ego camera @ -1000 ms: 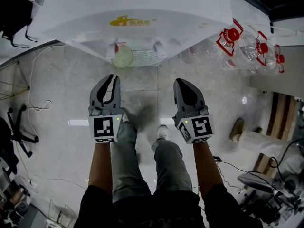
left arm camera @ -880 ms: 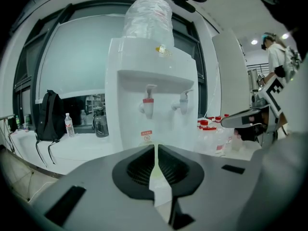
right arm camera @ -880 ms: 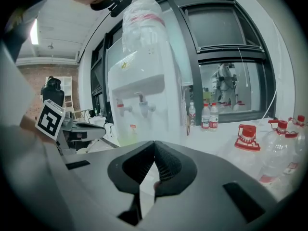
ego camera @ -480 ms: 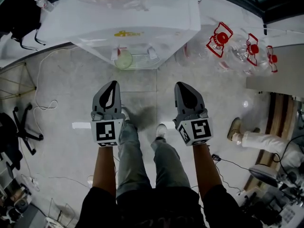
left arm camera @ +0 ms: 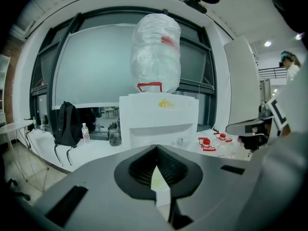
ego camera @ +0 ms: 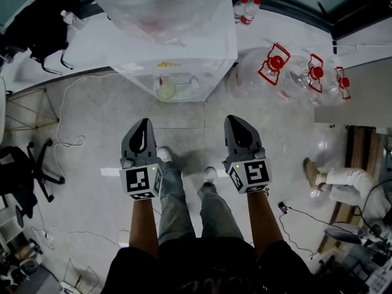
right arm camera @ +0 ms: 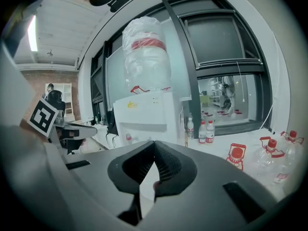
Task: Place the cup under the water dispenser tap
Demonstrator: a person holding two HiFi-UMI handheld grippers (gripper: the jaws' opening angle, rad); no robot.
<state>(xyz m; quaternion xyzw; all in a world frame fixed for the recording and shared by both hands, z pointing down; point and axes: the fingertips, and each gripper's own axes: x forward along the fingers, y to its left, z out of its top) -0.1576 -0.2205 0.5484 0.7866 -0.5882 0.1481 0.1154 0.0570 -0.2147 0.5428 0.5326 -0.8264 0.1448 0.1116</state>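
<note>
The pale green cup (ego camera: 165,89) stands on the drip tray of the white water dispenser (ego camera: 177,54), below its taps. A big wrapped bottle tops the dispenser (left arm camera: 159,117), which also shows in the right gripper view (right arm camera: 147,114). My left gripper (ego camera: 146,121) hangs well back from the cup, over the floor, shut with nothing between its jaws (left arm camera: 156,147). My right gripper (ego camera: 231,119) is level with it to the right, also shut and empty (right arm camera: 154,143). Neither gripper touches the cup.
Several large water jugs with red caps (ego camera: 275,72) lie right of the dispenser, and small bottles (ego camera: 245,8) stand behind it. An office chair (ego camera: 24,170) and a white cable (ego camera: 67,143) are at the left. Another person's shoe (ego camera: 315,173) is at the right.
Both grippers have risen and pulled away from the dispenser, which now looks smaller and farther. The left jaws, slightly apart one second ago, have closed. The cup stays under the tap.
</note>
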